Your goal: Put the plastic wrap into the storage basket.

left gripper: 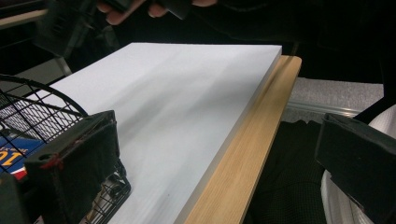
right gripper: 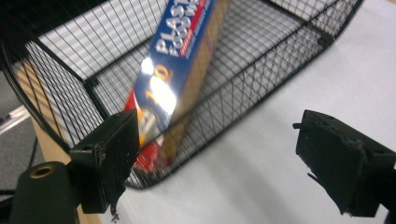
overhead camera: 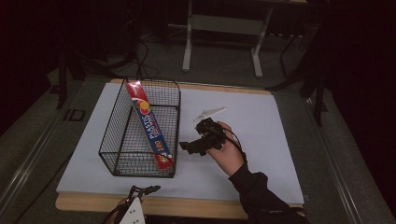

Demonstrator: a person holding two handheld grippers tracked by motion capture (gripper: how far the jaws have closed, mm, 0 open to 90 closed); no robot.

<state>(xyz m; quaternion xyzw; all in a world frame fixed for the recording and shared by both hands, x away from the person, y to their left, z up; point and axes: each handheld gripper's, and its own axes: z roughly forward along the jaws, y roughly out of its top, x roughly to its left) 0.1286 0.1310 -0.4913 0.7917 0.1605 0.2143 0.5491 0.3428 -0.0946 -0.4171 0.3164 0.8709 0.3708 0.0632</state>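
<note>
A black wire basket point(overhead camera: 116, 140) stands on the left half of the white board. A long blue and red box of plastic food wrap point(overhead camera: 149, 125) leans diagonally inside it, its top end over the far rim. My right gripper point(overhead camera: 190, 145) hovers just right of the basket, open and empty, jaws pointing at it; in the right gripper view the basket point(right gripper: 261, 70) and the box point(right gripper: 182, 70) lie beyond its jaws. My left gripper point(overhead camera: 145, 189) sits open at the table's front edge, below the basket. The left gripper view has the basket corner point(left gripper: 28, 107) at its left.
A small white flat object point(overhead camera: 210, 112) lies on the board behind the right hand. The white board point(overhead camera: 261, 140) rests on a wooden table whose front edge point(overhead camera: 187, 205) shows. Metal table legs point(overhead camera: 189, 42) stand on the floor beyond. Bare board stretches right of the basket.
</note>
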